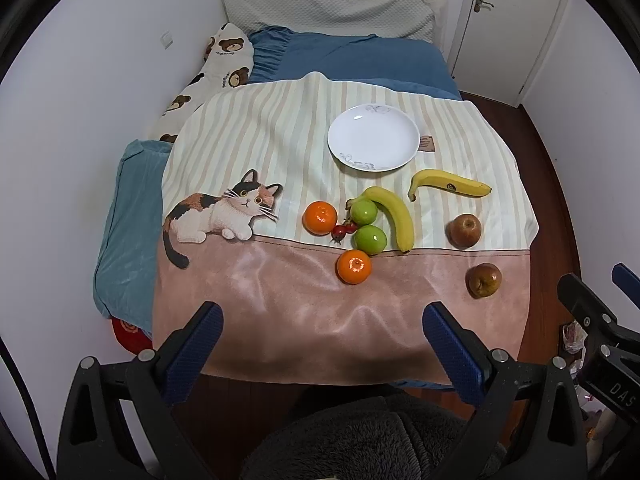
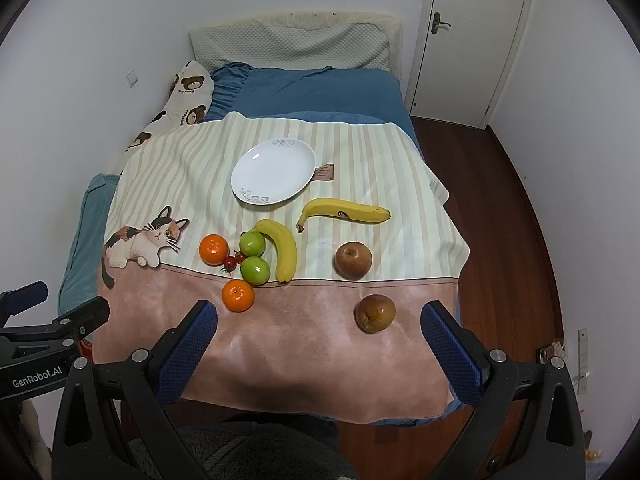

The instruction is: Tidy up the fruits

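A white plate (image 1: 374,137) (image 2: 274,171) lies empty on the striped cloth on the bed. In front of it lie two bananas (image 1: 450,185) (image 2: 346,210), two green apples (image 1: 371,239) (image 2: 255,269), two oranges (image 1: 354,266) (image 2: 238,296), small red fruits (image 1: 343,231) (image 2: 231,262) and two brown pears (image 1: 464,230) (image 2: 376,313). My left gripper (image 1: 322,320) is open and empty above the cloth's near edge. My right gripper (image 2: 319,318) is open and empty, just short of the nearer pear.
The cat-print cloth (image 1: 280,312) covers the foot of a bed with blue bedding (image 1: 352,60) and a bear pillow (image 1: 224,56). White walls lie left; wooden floor (image 2: 500,240) and a door (image 2: 468,40) lie right. The other gripper shows at each view's edge.
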A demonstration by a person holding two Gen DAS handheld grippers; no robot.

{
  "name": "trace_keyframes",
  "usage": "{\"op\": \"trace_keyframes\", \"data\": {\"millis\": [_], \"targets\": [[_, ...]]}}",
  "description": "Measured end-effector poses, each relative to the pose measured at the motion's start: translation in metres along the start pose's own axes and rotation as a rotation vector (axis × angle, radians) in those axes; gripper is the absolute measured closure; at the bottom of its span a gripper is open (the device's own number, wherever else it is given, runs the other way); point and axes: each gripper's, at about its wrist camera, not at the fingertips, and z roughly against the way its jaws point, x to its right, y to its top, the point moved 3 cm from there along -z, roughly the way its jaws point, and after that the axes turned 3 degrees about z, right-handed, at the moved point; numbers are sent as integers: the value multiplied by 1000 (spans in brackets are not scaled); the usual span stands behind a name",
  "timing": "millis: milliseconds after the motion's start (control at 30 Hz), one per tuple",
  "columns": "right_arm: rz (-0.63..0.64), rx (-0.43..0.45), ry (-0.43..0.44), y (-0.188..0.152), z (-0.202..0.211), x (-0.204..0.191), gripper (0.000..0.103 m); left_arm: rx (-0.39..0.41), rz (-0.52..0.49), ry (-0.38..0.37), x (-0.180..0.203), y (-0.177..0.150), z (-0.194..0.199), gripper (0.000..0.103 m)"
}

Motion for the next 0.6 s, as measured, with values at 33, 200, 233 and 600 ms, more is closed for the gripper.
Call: {"op": "trace_keyframes", "data": {"millis": [33,200,233,600], "targets": [[0,0,0,0,0,0,0,-1,-2,0,0,1,0,1],[-1,-5,4,2,-2,2,0,-10,-6,3,10,2,-1,1],[-2,-7,7,2,-3,3,0,-12,-6,3,11,2,-1,1],[10,-14,31,15,-36,25,0,-64,51,-28,19,29,-49,1]]}}
